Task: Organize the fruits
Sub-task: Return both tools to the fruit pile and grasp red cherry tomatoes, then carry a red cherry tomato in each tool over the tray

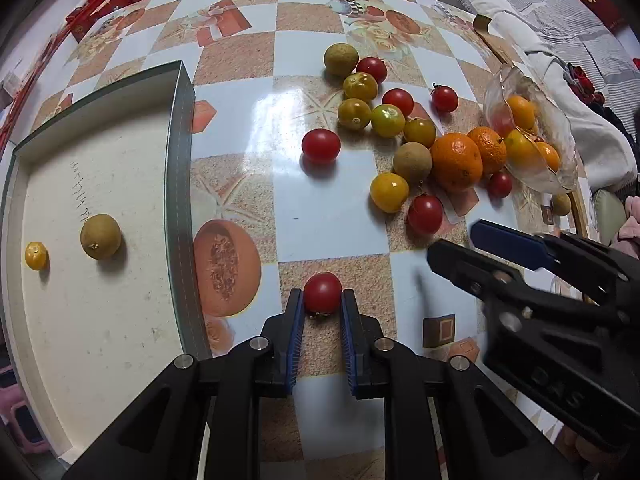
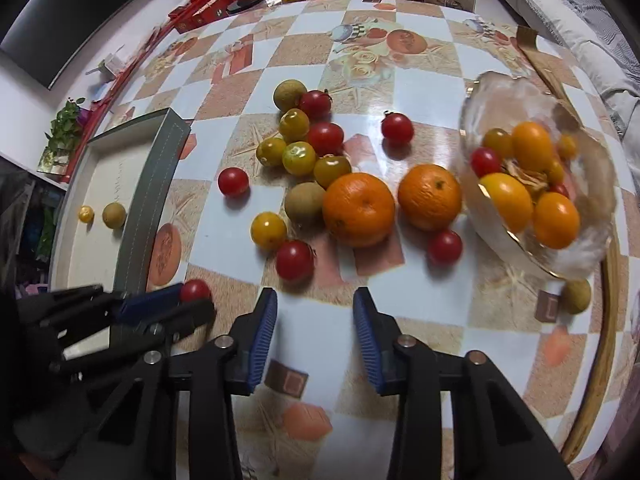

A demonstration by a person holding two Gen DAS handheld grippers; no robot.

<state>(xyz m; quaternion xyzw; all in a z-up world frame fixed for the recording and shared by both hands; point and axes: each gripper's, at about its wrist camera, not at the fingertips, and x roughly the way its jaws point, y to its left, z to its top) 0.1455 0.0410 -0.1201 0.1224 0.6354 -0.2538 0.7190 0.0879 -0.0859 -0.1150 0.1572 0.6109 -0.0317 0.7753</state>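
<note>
My left gripper [image 1: 322,298] is shut on a red cherry tomato [image 1: 322,293], its blue pads pressing both sides just above the tablecloth; the same tomato [image 2: 195,290] shows at lower left in the right wrist view. My right gripper [image 2: 315,300] stands open over bare cloth with nothing between its fingers. Ahead lies a loose heap of red, yellow and green tomatoes, brown longans and two oranges [image 2: 359,209]. A white box [image 1: 100,264] at the left holds a longan [image 1: 100,236] and a small yellow fruit [image 1: 36,255].
A tipped glass bowl [image 2: 592,216] with several yellow, orange and red fruits lies at the right, near the table's wooden edge [image 2: 600,368]. One longan [image 2: 576,296] sits by that edge. Red packets and boxes crowd the far side.
</note>
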